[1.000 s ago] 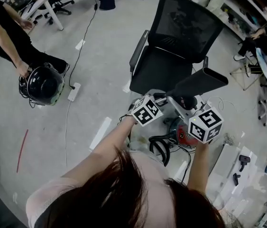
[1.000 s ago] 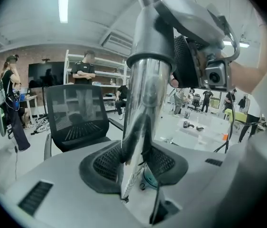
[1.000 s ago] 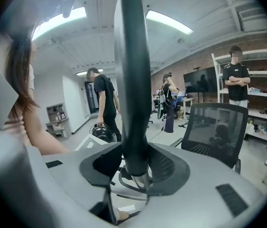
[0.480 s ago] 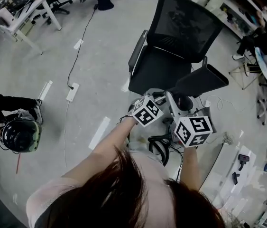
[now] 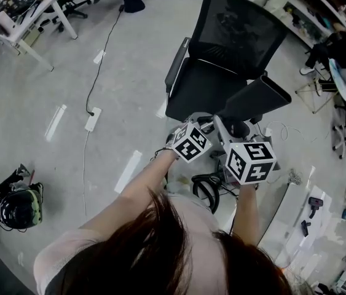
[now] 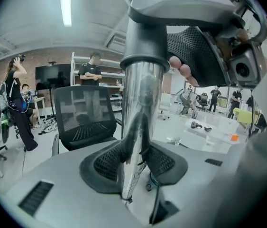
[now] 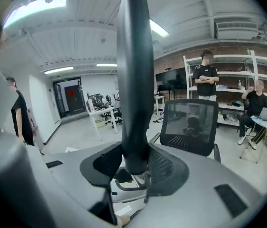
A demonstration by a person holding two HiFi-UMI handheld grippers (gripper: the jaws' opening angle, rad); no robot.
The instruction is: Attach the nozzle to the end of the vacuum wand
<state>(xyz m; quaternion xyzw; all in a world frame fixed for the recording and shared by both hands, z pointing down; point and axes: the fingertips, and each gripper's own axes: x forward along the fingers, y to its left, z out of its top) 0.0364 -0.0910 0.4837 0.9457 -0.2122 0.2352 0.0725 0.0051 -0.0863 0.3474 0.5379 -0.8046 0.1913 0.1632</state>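
In the left gripper view a shiny silver vacuum wand [image 6: 138, 127] runs up between the jaws to a grey collar, and my left gripper [image 6: 133, 167] is shut on it. The dark, flat-mouthed nozzle [image 7: 133, 80] stands between the jaws of my right gripper [image 7: 134, 165], which is shut on its narrow end. Just below that end a silver tube end [image 7: 140, 178] shows. From the head view, the left gripper [image 5: 190, 143] and right gripper [image 5: 251, 161] sit close together, the wand [image 5: 222, 131] between them and the nozzle [image 5: 255, 97] pointing up and right.
A black mesh office chair [image 5: 222, 54] stands right behind the grippers. Cables and a dark hose [image 5: 204, 186] lie under my hands. A power strip [image 5: 91, 118] with its cord lies on the floor at left. A crouched person with a helmet [image 5: 19, 206] is at the lower left.
My right gripper has moved left toward the left gripper, bringing the nozzle's narrow end closer to the wand. The person with the helmet has moved away to the lower left.
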